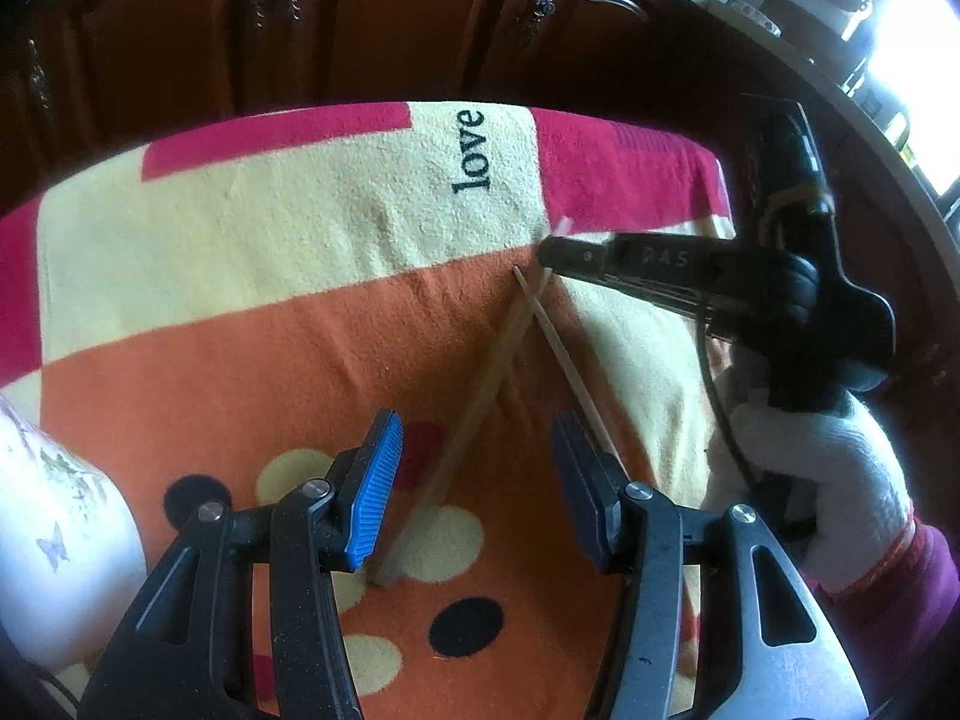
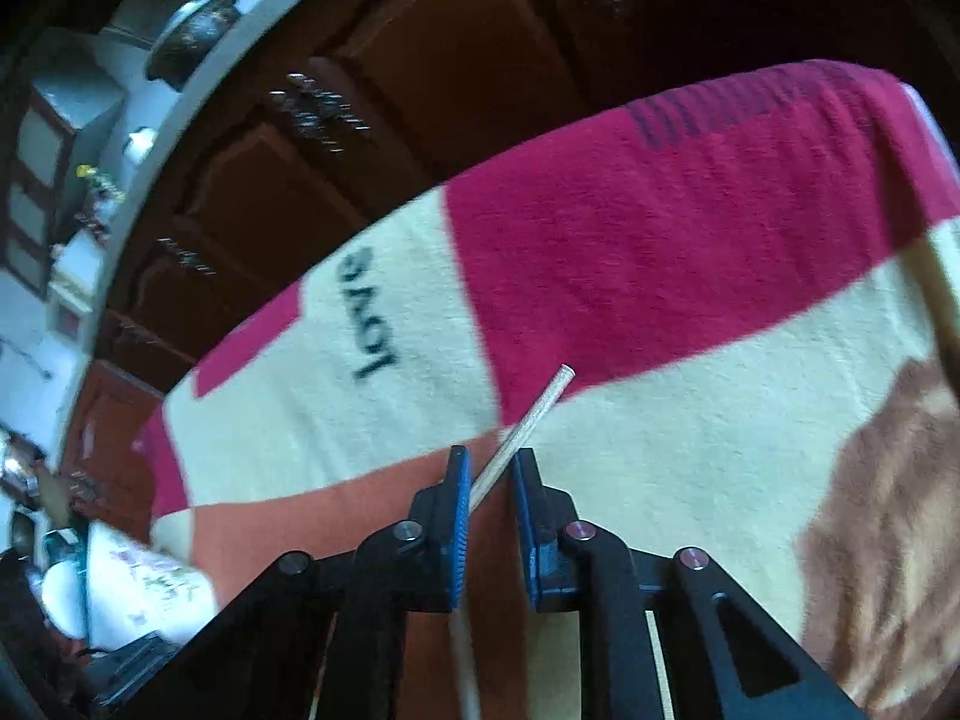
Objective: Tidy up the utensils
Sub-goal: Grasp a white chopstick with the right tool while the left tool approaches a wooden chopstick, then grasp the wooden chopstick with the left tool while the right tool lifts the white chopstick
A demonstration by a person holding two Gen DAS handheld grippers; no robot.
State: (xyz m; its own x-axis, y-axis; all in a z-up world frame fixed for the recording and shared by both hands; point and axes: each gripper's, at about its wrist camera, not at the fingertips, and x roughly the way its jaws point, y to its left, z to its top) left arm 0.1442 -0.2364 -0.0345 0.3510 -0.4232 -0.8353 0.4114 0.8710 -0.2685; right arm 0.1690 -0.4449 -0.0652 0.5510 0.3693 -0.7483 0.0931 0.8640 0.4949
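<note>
Blanket [image 1: 300,228]: pink, cream, orange blocks, black and cream dots; chopsticks [image 1: 480,414] pale wood.

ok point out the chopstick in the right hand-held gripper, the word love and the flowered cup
chopstick [image 2: 534,414], right wrist view, shaft beyond the pads
word love [image 1: 471,150], left wrist view, middle letters
flowered cup [image 1: 66,516], left wrist view, side wall

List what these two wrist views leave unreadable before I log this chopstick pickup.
- Left wrist view: the right tool's grip point on the chopstick is hidden by its own dark fingers.
- Left wrist view: the white patterned container is cut off by the left edge.
- Right wrist view: the held chopstick's lower end runs behind the tool and off the bottom edge.
- Right wrist view: motion blur smears the blanket and cabinets.
</note>
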